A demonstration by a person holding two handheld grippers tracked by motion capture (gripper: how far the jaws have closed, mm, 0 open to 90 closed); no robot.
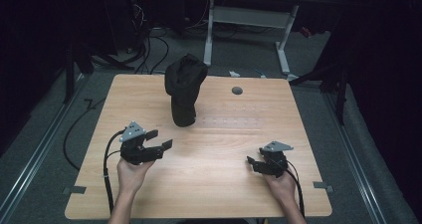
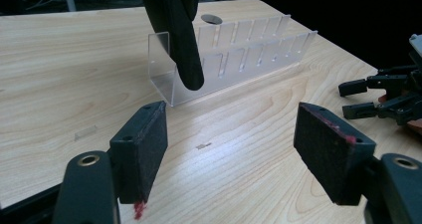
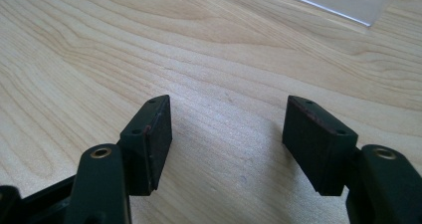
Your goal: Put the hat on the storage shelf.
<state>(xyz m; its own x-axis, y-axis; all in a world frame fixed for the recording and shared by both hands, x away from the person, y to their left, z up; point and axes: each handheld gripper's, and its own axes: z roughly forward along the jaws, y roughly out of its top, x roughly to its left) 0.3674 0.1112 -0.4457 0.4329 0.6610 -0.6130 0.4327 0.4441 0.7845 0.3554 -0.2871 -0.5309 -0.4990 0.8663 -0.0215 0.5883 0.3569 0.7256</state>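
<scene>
On a wooden table (image 1: 209, 149), both the left gripper (image 2: 231, 149) and right gripper (image 3: 226, 139) sit released and empty; a dark cloth (image 2: 174, 30) drapes the clear rack's (image 2: 249, 50) end. Likely best: approach level, pinch the cloth low.

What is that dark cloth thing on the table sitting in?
The dark cloth hangs into one end of a clear plastic rack with a row of slots standing on the table. The other slots look empty. The cloth hides whatever lies under it in that end slot.

Table (image 1: 209, 149) smooth wood; rack (image 2: 249, 55) clear plastic.
</scene>
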